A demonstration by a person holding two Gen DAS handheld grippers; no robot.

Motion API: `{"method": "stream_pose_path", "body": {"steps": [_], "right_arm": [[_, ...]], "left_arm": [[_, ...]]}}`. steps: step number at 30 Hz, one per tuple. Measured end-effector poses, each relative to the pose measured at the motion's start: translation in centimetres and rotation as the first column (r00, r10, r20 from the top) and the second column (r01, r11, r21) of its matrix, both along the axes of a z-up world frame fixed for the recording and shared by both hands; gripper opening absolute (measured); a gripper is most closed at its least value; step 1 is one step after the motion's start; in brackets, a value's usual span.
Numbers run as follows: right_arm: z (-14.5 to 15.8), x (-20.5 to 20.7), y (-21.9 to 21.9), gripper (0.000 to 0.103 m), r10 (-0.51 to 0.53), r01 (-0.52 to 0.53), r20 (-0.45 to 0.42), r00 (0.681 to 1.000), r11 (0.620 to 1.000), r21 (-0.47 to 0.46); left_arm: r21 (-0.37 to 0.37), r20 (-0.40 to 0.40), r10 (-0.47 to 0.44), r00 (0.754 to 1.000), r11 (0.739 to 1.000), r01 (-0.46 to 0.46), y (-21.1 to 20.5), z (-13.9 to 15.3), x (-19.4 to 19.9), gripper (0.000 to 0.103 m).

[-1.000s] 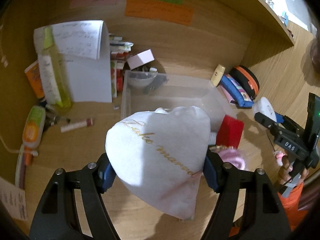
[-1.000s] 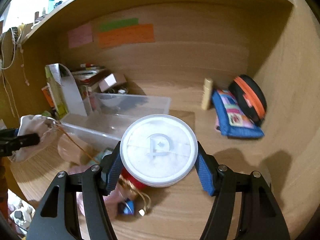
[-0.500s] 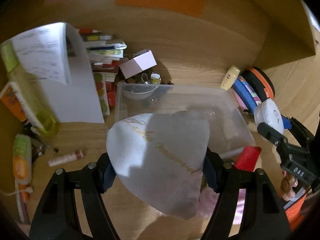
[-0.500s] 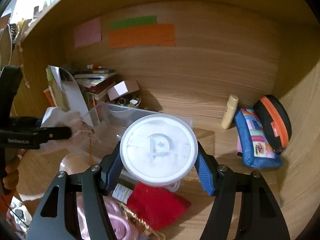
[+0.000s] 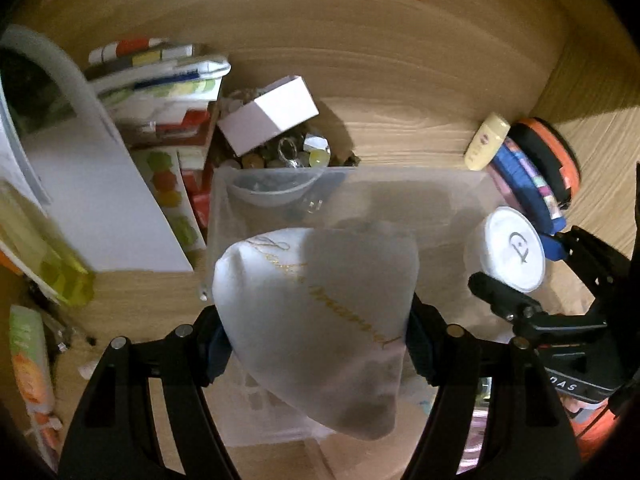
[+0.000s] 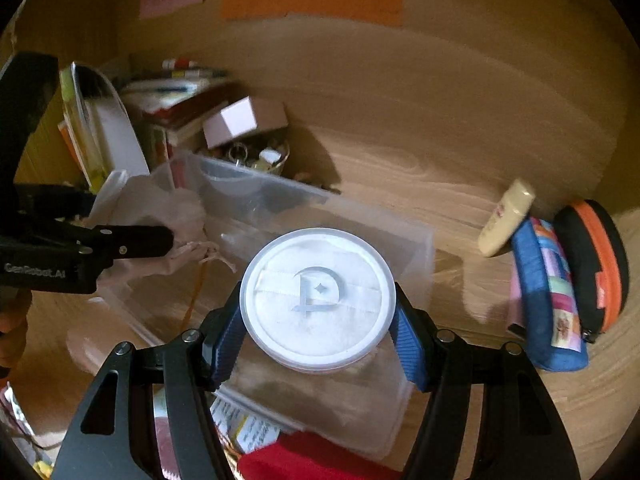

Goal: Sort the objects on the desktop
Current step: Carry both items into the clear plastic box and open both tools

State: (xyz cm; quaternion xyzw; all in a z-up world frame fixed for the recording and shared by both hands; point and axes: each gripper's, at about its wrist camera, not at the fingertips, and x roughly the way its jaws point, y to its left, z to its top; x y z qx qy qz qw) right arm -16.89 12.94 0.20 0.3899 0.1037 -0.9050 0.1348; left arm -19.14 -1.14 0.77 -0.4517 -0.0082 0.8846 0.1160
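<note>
Both hands have carried their loads forward over the clear plastic bin (image 5: 352,196): the left gripper (image 5: 316,344) fingers clamp a white drawstring pouch (image 5: 320,300), the right gripper (image 6: 318,344) fingers a round white puff case (image 6: 318,300). Both items hang above the bin's open floor, so dropping them in looks next.

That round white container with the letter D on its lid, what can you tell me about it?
The round white container is a shallow, lidded tub of what looks like translucent plastic, its lid bearing a raised D-like logo with a small star. Something white and padded shows through the lid. The right gripper clamps it by the sides between blue pads, lid facing the camera. It hangs above the clear plastic bin, touching nothing else visible.
</note>
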Motion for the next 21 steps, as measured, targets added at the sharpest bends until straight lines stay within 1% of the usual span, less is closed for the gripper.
{"method": "stream_pose_path", "body": {"steps": [5,8,10,16,21], "right_arm": [[-1.2,-1.2,-1.3,0.062,0.025,-0.026,0.038,0.999,0.999,0.025],[-1.7,-1.8,-1.9,0.062,0.035,-0.037,0.055,0.998,0.999,0.033],[-1.8,-2.0,-2.0,0.062,0.050,-0.052,0.070,0.996,0.998,0.030],[-1.8,-2.6,-2.0,0.062,0.071,-0.075,0.101,0.992,0.997,0.035],[-1.9,-2.8,-1.9,0.062,0.079,-0.081,0.130,0.988,0.997,0.014]], "left_arm": [[-0.062,-0.017,-0.029,0.999,0.998,0.028,1.0,-0.4,-0.7,0.072],[-0.075,0.003,-0.050,0.999,0.996,0.051,1.4,-1.1,-1.2,0.072],[-0.103,-0.007,-0.061,0.998,0.993,0.059,1.7,-1.3,-1.3,0.072],[-0.090,0.000,-0.075,0.997,0.993,0.074,1.6,-1.4,-1.6,0.074],[-0.088,0.006,-0.077,0.997,0.993,0.078,1.4,-1.5,-1.7,0.075]]}}
